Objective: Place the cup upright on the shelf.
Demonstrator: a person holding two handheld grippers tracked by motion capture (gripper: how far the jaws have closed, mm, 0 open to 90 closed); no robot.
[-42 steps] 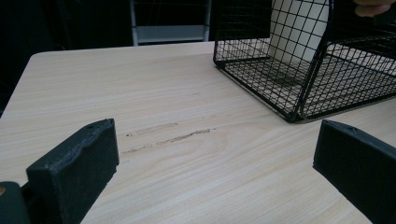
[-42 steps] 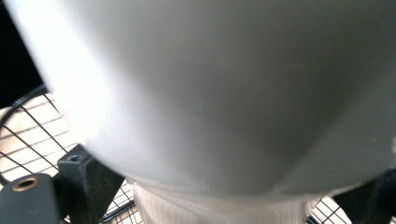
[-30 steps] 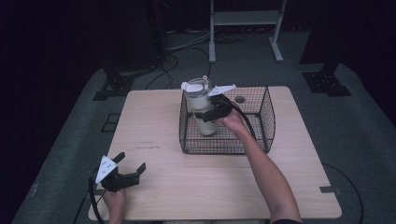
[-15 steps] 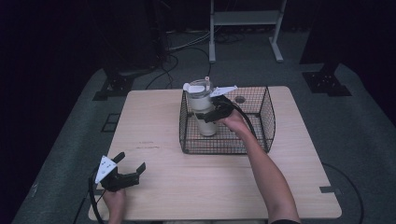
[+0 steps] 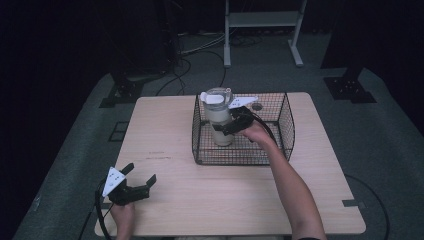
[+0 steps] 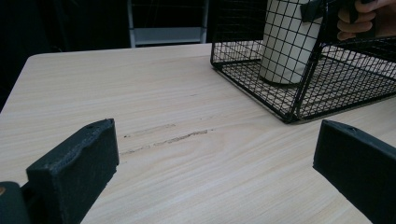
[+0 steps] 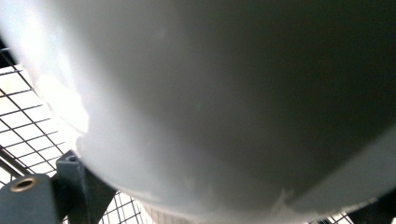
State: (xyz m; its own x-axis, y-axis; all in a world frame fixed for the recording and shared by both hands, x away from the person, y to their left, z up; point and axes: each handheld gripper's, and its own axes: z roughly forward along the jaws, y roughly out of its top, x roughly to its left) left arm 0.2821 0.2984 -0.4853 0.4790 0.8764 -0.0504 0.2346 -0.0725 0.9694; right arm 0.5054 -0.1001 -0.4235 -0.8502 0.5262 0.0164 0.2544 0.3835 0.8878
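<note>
Clamping the bottle [image 5: 220, 118] inside the basket [image 5: 285, 114], right tool [image 5: 231, 124]; left tool [image 5: 141, 179] gapes, empty.

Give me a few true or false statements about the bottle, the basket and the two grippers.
1. The bottle stands upright inside the wire basket. True.
2. The right gripper grips the bottle. True.
3. The left gripper is shut on a cup. False: its jaws are open with nothing between them, near the table's front left corner.
4. The basket sits on the floor. False: it is on the table.
5. The bottle lies on its side. False: it is upright.
</note>
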